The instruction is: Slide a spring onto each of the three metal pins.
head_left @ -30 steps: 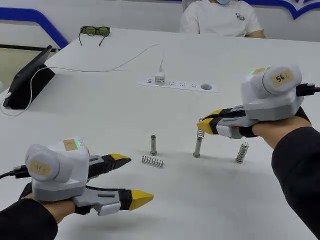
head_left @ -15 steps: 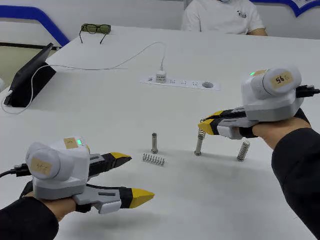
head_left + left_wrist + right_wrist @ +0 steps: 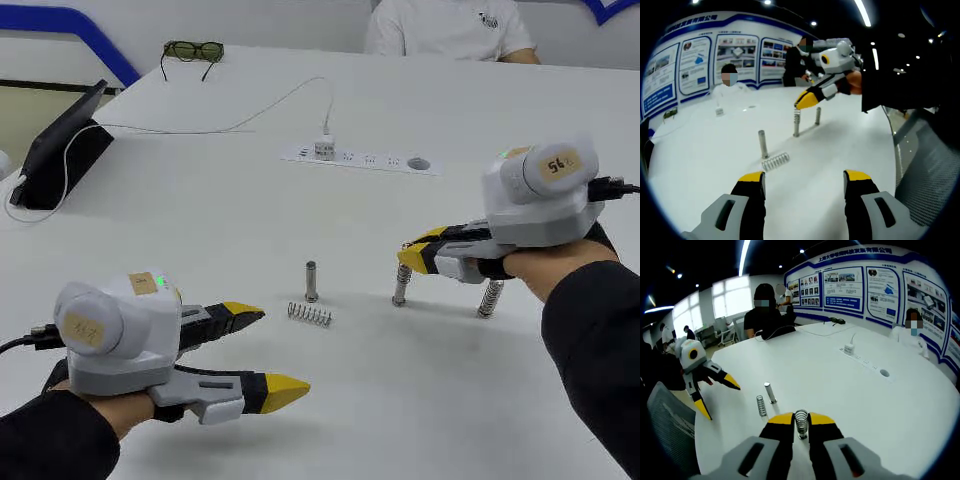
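Toward the table's (image 3: 180, 210) near right edge, the right gripper (image 3: 415, 256) has sunk since a second ago. Its narrowed jaws pinch the coiled wire spring (image 3: 801, 421) lower on the middle pin (image 3: 401, 288), so a second pin is nearly served. The far-right pin (image 3: 489, 297) already wears its coil. The smooth steel bare pin (image 3: 311, 280) stands upright, with a loose spring (image 3: 309, 314) lying just beside it. The left gripper (image 3: 270, 350) hovers, jaws wide and empty.

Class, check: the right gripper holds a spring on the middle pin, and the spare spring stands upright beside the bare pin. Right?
No: the head view shows the spare spring lying on its side beside the bare pin. The right gripper does hold a spring on the middle pin.
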